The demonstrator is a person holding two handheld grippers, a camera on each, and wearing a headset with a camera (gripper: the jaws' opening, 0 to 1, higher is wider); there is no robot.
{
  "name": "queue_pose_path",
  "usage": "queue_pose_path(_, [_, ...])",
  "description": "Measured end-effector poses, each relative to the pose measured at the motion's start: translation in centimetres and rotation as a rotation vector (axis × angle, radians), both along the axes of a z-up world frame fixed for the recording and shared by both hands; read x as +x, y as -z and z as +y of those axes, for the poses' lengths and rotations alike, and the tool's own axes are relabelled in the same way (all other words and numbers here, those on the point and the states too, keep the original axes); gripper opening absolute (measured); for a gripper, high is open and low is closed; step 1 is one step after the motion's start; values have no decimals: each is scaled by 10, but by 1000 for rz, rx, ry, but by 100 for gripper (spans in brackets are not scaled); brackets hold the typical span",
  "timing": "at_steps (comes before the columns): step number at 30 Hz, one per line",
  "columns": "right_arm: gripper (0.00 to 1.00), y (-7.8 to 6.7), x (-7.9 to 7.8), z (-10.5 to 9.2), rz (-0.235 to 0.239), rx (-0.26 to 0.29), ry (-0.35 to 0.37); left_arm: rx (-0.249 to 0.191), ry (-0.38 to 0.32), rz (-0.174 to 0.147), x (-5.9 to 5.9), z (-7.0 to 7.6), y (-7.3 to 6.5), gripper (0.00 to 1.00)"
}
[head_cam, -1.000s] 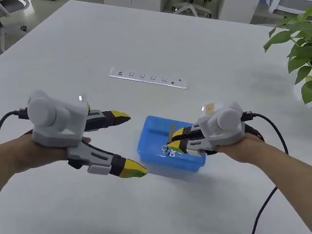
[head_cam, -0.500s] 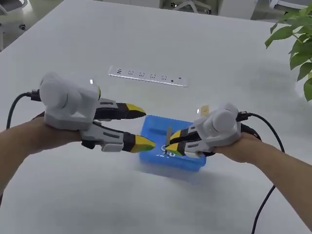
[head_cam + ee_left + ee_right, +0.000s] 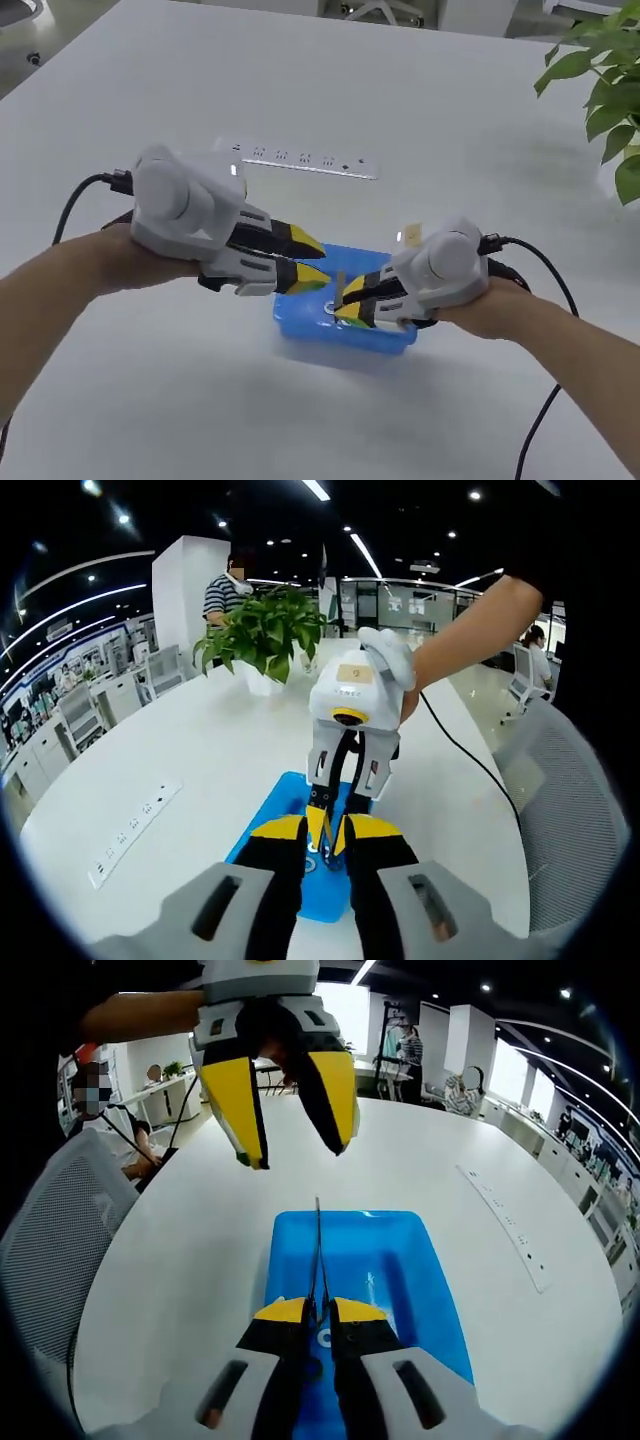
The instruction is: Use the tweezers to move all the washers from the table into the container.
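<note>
The blue container (image 3: 300, 325) lies on the white table, with small metal washers (image 3: 331, 308) inside it. My right gripper (image 3: 347, 296) hovers over the container's right part, shut on the thin tweezers (image 3: 317, 1250), which point along the tray (image 3: 400, 1260). One washer (image 3: 324, 1338) shows just past its jaws. My left gripper (image 3: 319, 262) is above the container's left end, open with a modest gap and nothing between its fingers. In the right gripper view the left gripper (image 3: 298, 1155) hangs over the tray's far end. In the left gripper view the container (image 3: 285, 798) lies beyond my left gripper (image 3: 330, 828).
A white power strip (image 3: 300, 160) lies further back on the table. A green plant (image 3: 600, 90) stands at the far right edge. An office chair (image 3: 60, 1250) is beside the table. The right gripper's cable (image 3: 545, 400) trails toward me.
My left gripper has swung right and forward until it hangs over the container's left end, and its jaws have narrowed. The right gripper has kept the tweezers over the tray.
</note>
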State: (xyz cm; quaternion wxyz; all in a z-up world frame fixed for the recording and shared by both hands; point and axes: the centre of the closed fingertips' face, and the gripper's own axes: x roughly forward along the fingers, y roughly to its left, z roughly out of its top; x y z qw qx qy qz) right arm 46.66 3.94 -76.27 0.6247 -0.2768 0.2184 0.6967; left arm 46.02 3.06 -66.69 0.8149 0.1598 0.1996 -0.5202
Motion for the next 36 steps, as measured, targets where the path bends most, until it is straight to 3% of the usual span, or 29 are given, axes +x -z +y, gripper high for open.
queue_pose_path(10, [9, 0, -1, 1, -12, -2, -17, 53, 47, -13, 7, -9, 11, 10])
queue_pose_path(19, [9, 0, -1, 1, -29, -1, -37, 88, 89, -17, 5, -16, 19, 7])
queue_pose_path(36, [12, 0, 0, -1, -51, -11, -51, 95, 122, -32, 5, -19, 19, 5])
